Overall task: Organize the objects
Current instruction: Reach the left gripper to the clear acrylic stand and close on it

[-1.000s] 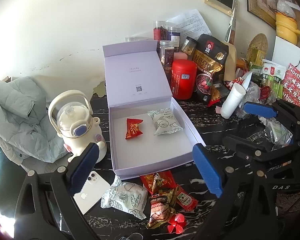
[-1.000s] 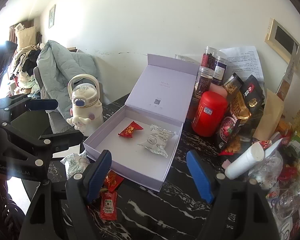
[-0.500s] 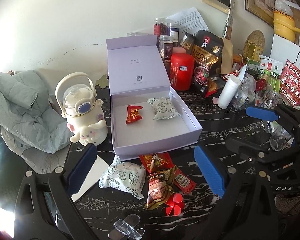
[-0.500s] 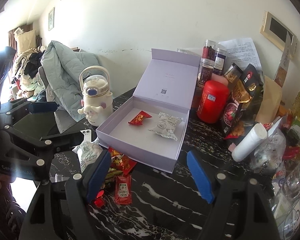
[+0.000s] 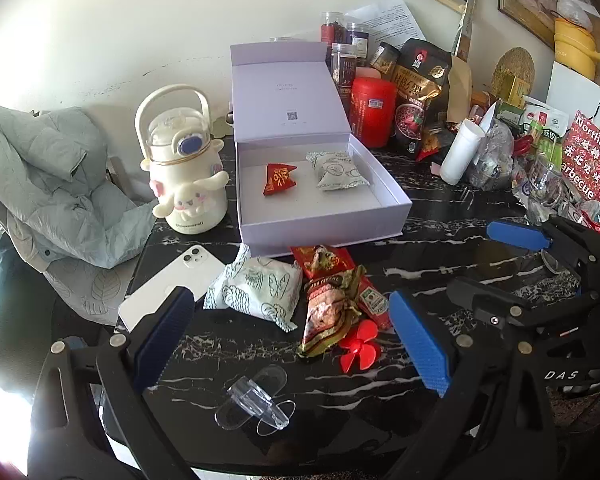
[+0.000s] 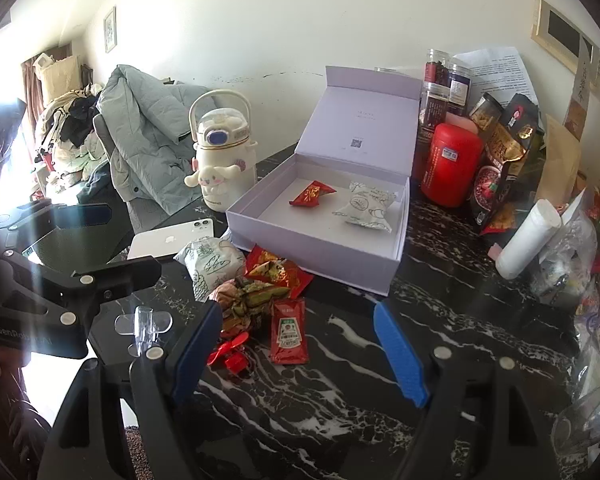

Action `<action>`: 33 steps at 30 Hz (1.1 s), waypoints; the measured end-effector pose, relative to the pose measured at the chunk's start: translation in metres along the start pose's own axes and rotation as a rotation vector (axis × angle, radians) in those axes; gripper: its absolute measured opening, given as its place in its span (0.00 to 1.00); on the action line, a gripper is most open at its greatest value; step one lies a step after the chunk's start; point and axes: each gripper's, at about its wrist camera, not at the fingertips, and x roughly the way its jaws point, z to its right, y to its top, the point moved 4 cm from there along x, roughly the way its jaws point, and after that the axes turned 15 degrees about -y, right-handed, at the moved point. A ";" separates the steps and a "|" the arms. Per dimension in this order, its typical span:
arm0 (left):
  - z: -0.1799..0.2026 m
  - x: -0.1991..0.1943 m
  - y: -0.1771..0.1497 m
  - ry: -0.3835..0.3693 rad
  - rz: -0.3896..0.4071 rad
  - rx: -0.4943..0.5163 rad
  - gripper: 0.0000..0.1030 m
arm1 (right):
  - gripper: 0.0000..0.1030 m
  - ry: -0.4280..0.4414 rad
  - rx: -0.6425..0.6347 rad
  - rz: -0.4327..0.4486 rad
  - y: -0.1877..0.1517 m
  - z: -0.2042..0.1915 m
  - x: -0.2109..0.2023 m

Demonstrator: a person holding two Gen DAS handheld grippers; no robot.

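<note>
Black marble table [image 5: 440, 216]: open box [image 5: 384, 190] holds 2 snacks, loose packets [image 5: 324, 300] in front, left gripper [image 5: 292, 330] and right gripper [image 6: 296, 350] both released, empty.

- Right claw [image 6: 298, 354]: fingers spread wide, nothing between them, above the black marbled tabletop [image 6: 440, 300].
- Ketchup sachet [image 6: 288, 330]: flat on the tabletop, just ahead of the claw, nearer its left finger.
- Red propeller [image 6: 230, 354]: beside the left finger, partly hidden by it.
- Snack packets [image 6: 260, 280]: piled ahead-left, touching the sachet's far end.
- White patterned packet [image 6: 210, 262]: left of the pile.
- Lavender box [image 6: 316, 248]: farther ahead, lid upright; holds a red candy [image 6: 312, 194] and a white pouch [image 6: 366, 206], apart from each other.
- Left claw [image 6: 72, 240]: far left, its fingers spread.
- Clear plastic piece [image 6: 144, 326]: left of the right claw.
</note>
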 end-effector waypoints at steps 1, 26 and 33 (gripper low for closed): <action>-0.002 -0.001 -0.005 0.003 -0.001 -0.006 0.95 | 0.77 0.005 -0.003 -0.002 -0.003 -0.003 0.000; -0.040 0.023 -0.093 0.004 -0.099 -0.124 0.95 | 0.77 0.107 0.006 -0.115 -0.072 -0.052 0.041; -0.049 0.033 -0.111 -0.037 -0.137 -0.163 0.95 | 0.77 0.134 -0.009 -0.127 -0.079 -0.063 0.050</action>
